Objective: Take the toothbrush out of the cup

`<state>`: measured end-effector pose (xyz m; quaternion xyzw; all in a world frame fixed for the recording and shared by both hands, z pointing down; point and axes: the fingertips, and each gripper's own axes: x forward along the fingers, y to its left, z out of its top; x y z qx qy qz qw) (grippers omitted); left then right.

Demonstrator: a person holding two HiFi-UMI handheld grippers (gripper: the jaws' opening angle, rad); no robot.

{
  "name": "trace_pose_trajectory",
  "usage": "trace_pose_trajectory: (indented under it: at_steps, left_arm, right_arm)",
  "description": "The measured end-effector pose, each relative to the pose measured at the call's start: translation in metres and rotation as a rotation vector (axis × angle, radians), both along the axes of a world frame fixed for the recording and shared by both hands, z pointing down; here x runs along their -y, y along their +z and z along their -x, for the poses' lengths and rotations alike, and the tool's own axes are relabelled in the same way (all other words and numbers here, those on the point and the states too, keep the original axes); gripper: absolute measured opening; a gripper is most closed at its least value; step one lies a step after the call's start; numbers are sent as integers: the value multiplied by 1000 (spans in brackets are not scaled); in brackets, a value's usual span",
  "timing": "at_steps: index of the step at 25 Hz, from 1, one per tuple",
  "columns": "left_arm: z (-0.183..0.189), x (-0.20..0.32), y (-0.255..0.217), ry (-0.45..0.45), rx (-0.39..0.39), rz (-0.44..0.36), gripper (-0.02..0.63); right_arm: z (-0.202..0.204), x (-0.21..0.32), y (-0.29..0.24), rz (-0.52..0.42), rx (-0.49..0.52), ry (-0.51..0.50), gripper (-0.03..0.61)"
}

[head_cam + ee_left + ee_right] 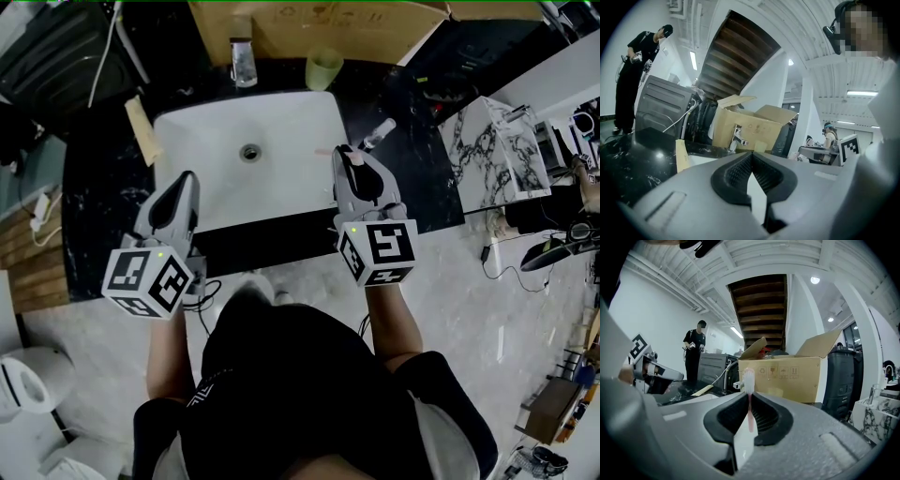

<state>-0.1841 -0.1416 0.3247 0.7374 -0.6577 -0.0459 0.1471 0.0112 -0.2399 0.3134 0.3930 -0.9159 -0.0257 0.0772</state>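
The pink toothbrush [749,380] is pinched between the nearly closed jaws of the right gripper [749,397], at the right rim of the sink [281,127]. The left gripper [751,157] is held with its jaws together, empty. The green cup [324,67] is seen well apart, on the desk beyond the sink.

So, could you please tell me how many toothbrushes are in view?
1. The toothbrush is gripped head-up in the right tool, over the right edge of the sink; none shows in the green cup behind it.

Left tongs [186,178] and right tongs [349,150], two in all; one toothbrush [749,399], one cup [324,67], one sink [281,178], one cardboard box [319,23].
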Motion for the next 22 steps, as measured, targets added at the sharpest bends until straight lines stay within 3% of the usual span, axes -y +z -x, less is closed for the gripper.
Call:
trace_pose_trajectory:
  at_steps: [13,22]
  left_arm:
    - [11,12,4,-18,1,2,17]
    - [24,20,13,-45,-38,26,17]
  right_arm:
    - [5,10,7,34,8,-10,25]
    - [10,26,8,42,5,-10,25]
